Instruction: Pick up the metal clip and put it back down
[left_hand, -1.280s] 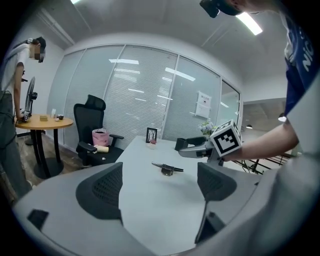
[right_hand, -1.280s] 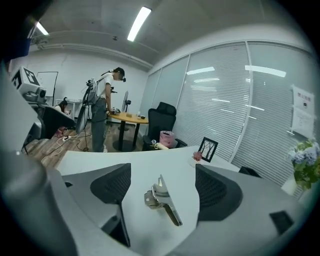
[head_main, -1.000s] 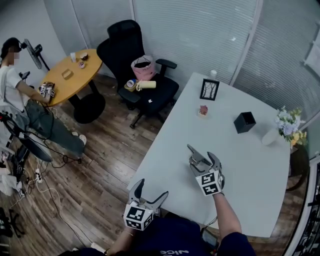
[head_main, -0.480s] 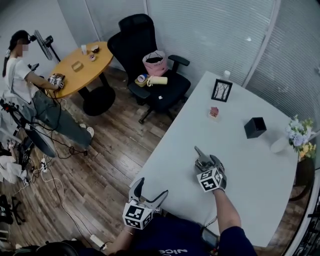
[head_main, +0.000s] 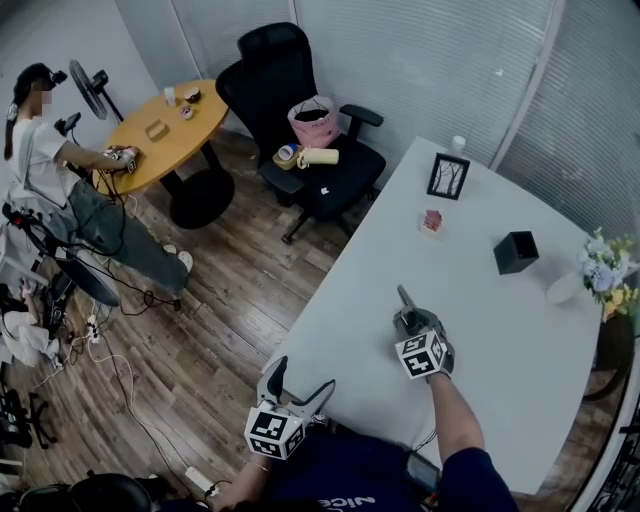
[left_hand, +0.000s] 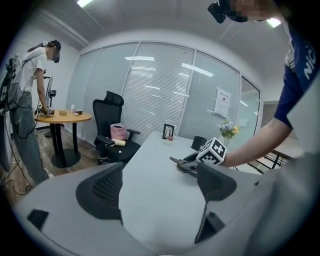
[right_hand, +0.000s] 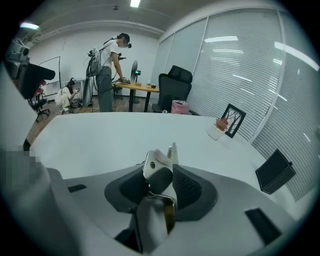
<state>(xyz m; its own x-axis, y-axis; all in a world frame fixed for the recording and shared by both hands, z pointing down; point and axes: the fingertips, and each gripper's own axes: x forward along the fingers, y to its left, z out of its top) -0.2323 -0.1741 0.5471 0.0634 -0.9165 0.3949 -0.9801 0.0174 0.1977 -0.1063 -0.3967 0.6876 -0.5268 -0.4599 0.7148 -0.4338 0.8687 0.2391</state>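
Looking steeply down on a long pale grey bench (head_main: 500, 330) in an office with blind-covered glass walls.

Toward the near end of the bench, the right hand-held gripper (head_main: 408, 316), angled downward and held low over the surface by a bare forearm. Jaws just drawn inward and now pinching a shiny silver metal clip (right_hand: 156, 166) between the dark ribbed pads (right_hand: 189, 188). Clip standing upright in the grip, its bright folded handles poking up past the pads, one with a small round hole. Not possible to tell whether the clip touches the bench underneath.

Off the bench's near corner, above the wooden floor, the left hand-held gripper (head_main: 302, 377), jaws spread wide with nothing between them, pointing across the bench toward the right one.

Farther along the bench, well apart from the clip: a black-framed picture (head_main: 447, 176), a small pink object on a white base (head_main: 432, 220) just in front of it, a black open-topped box (head_main: 516, 252), and a white vase of pale flowers (head_main: 598, 275) near the right edge.

Beyond the bench, a black office chair (head_main: 290, 95) carrying a pink bag (head_main: 313, 120), and a round wooden table (head_main: 165, 135) with a person (head_main: 55, 175) leaning over it.
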